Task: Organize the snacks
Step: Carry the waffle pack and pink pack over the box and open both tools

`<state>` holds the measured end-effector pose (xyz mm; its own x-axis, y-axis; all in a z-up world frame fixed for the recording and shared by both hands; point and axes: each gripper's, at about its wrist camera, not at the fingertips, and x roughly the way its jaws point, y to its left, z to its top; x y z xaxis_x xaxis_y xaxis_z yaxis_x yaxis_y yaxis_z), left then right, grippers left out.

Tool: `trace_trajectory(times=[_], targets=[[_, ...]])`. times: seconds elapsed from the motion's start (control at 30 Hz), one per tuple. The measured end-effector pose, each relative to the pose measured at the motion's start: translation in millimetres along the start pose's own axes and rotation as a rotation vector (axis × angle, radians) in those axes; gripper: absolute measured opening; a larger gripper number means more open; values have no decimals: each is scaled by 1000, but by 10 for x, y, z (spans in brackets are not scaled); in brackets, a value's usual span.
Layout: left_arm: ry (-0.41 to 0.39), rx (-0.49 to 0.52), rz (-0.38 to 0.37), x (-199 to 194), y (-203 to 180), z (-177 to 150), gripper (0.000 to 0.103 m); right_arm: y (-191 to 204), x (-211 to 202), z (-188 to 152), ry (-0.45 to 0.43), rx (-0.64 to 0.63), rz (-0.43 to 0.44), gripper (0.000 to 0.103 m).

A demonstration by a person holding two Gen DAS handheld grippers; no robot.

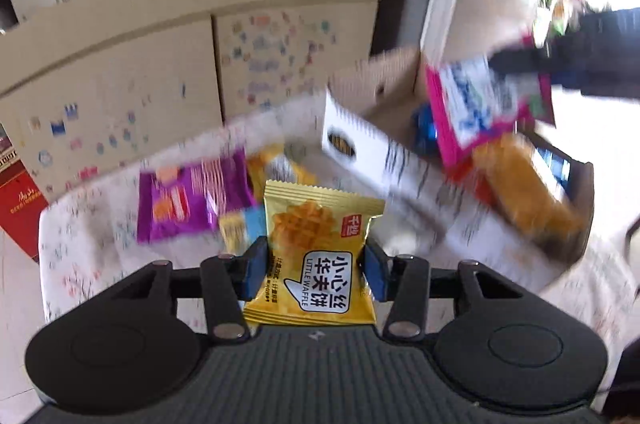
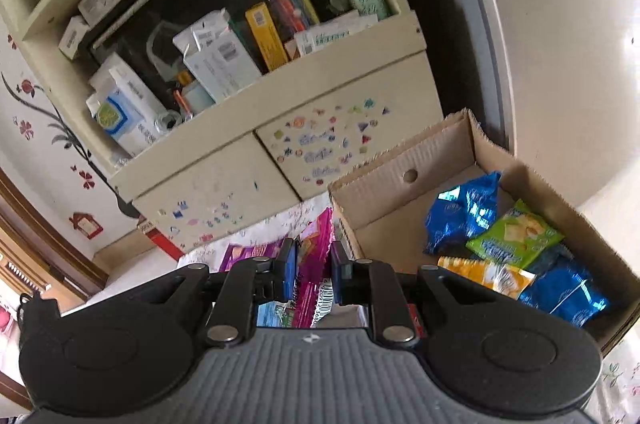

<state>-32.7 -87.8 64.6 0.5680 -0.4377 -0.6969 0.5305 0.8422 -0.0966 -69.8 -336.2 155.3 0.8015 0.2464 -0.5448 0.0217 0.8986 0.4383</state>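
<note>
Left gripper [image 1: 314, 266]: fingers closed on the yellow waffle packet [image 1: 320, 256], held upright between the pads, above the surface [image 1: 88, 248]
Right gripper [image 2: 314, 272]: fingers narrow, clamped on the pink packet [image 2: 316, 264], which hangs between and below them
Cardboard box [image 2: 404, 160]: ahead and right of the right fingers, already holding blue, green and yellow packets
Slip risk: both wrappers are slick film, and a fast swing could pull one free
Drop risk: releasing short of the box wall would land a packet outside it
Purple packet [image 1: 192, 200]: ahead-left of the left fingers, on the surface
</note>
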Motion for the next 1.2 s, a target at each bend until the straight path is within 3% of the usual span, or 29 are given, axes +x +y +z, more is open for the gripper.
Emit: trace_trajectory(times=[0.23,0.43,0.83,1.13,1.17,1.2], targets=[[-125,-33,-27,-128,-112,348,48,-177,-191,182,-97,46,-16,22],[-173,-70,-74,-77,-272,544,48,-396,-370,300,-177,116,-43,22],[-168,-48,-126,228,-690,711,48,-596,-464,347,-212,174,-94,22],[-145,-40,-156,573,-854,785,49,-597,-313,321,-190,194,-209,22],[-143,-38,-163,616,-873,779,50,-605,-283,315,-187,205,-233,23],[-141,-41,-165,657,-887,767,58,-618,-257,310,-183,219,-248,24]])
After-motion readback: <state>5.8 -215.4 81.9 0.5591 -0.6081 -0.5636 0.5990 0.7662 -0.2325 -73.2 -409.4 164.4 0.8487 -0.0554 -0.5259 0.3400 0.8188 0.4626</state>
